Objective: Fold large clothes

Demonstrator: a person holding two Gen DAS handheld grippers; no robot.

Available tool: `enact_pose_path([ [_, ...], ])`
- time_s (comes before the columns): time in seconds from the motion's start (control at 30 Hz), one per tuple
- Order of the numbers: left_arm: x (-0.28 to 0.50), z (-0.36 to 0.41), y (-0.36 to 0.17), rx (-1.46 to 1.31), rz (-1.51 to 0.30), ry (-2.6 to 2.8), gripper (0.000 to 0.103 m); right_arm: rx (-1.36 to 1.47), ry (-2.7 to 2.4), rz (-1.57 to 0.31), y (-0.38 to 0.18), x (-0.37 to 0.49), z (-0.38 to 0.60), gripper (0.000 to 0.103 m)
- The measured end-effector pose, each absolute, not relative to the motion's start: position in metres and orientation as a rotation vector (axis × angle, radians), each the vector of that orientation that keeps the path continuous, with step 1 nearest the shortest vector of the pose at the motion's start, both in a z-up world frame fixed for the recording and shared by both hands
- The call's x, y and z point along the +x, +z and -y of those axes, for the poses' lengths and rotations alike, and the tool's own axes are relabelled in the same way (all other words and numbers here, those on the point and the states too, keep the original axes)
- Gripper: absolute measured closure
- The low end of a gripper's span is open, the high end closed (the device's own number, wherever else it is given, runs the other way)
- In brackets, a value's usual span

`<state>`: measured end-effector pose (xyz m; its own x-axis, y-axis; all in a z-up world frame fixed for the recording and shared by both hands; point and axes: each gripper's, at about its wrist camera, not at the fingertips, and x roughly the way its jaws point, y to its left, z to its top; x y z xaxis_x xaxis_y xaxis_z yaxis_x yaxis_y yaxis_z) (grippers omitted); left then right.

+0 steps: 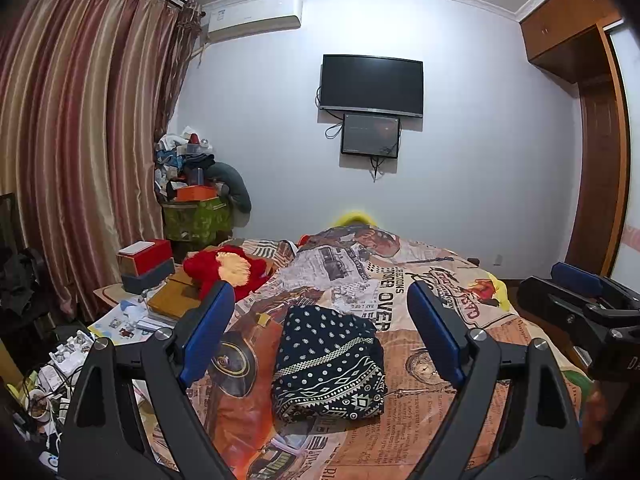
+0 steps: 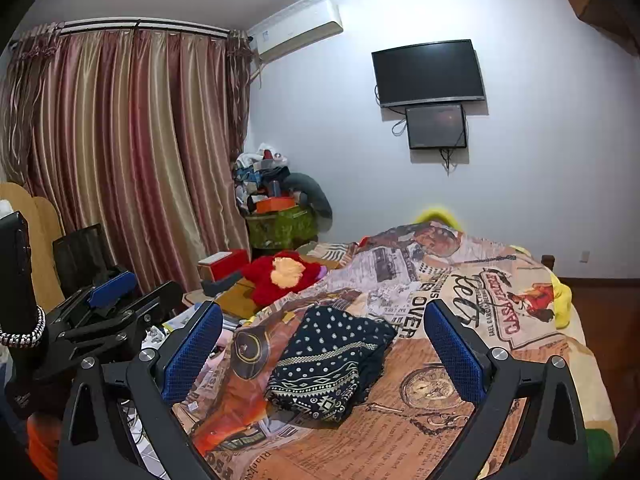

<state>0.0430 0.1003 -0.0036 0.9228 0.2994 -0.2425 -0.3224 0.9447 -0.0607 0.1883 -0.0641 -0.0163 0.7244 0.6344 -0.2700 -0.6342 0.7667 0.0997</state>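
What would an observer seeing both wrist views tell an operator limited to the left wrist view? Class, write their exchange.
Operator: Is the right tool gripping anything?
Observer: No. It stands open and empty; the folded navy patterned cloth garment lies on the printed bedspread ahead of it.
Operator: What sits behind my left tool?
Observer: A black-and-white braided cord loops around a black handle there.

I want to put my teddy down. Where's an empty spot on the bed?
Bare bedspread lies right of the folded cloth, and beyond it toward the wall. The left side is crowded: red plush, boxes, papers.
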Motion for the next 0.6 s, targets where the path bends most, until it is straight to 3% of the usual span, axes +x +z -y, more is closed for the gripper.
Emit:
enact_pose_path([
  [0.6,0.043,-0.086,-0.007,-0.129,-0.226,0.326,0.015,0.001,0.697,-0.296,-0.017,0.188,0.062,0.002],
])
